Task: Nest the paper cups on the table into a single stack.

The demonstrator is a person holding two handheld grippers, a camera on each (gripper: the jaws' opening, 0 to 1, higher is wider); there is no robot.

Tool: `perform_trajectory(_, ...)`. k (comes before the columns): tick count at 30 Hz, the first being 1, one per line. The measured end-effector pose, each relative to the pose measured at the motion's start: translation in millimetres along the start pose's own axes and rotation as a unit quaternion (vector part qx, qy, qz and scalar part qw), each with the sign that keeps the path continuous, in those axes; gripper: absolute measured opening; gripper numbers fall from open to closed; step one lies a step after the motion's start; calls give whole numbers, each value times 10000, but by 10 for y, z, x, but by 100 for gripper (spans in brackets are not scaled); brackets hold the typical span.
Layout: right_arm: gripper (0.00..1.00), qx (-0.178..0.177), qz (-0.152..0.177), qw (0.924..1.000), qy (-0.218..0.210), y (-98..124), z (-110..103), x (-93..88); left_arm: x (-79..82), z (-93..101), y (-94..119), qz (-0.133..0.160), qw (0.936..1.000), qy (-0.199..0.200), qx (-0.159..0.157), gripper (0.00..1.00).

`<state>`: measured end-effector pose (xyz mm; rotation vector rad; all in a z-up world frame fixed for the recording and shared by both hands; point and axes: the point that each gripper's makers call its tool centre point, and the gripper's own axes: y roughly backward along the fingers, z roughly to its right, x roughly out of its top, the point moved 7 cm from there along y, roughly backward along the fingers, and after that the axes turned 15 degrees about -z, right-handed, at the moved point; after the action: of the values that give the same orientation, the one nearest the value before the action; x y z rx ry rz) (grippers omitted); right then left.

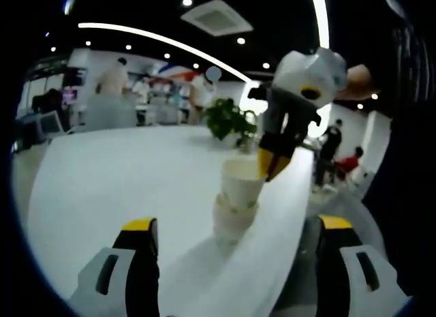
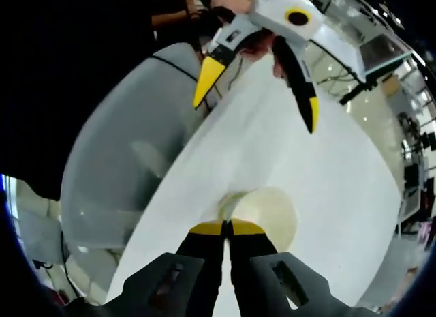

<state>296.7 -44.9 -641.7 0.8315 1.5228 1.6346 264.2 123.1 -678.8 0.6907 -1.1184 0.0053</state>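
Stack (image 1: 235,206) of nested paper cups upright near the table (image 1: 122,187) edge, top cup (image 1: 242,180) seated in those below; no loose cups visible elsewhere on the white surface, so probably near the finish. Right gripper (image 1: 274,165) down from above, yellow tips pinched together on the top cup's near rim (image 2: 235,204), likely seating it or about to let go. Left gripper (image 2: 259,92) wide open, holding nothing, hanging back from the stack, which stands centred between its jaws but well apart.
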Motion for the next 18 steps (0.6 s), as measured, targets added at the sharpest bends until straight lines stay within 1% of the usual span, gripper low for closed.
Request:
perform_trajectory(3,0,4,7,10000,-6,-32,-2,7,-7,10,-6,-11,10000,5,-13,94)
perform_trajectory(5,0,43,-52,10000,40,-84,-10,-3,-11,8,-7,1,10000,21,-13,94)
perform_trajectory(7,0,91,-111,9999,-11,-122,-6,-16,-19,6,-9,-16,10000,30,-13,94)
perform_trajectory(10,0,189,-68,9997,-133,-172,-8,-11,-24,1,-2,-3,10000,38,-5,94)
perform_trajectory(18,0,293,-34,9994,-175,-260,-27,-23,-53,-19,16,-8,9999,105,28,94)
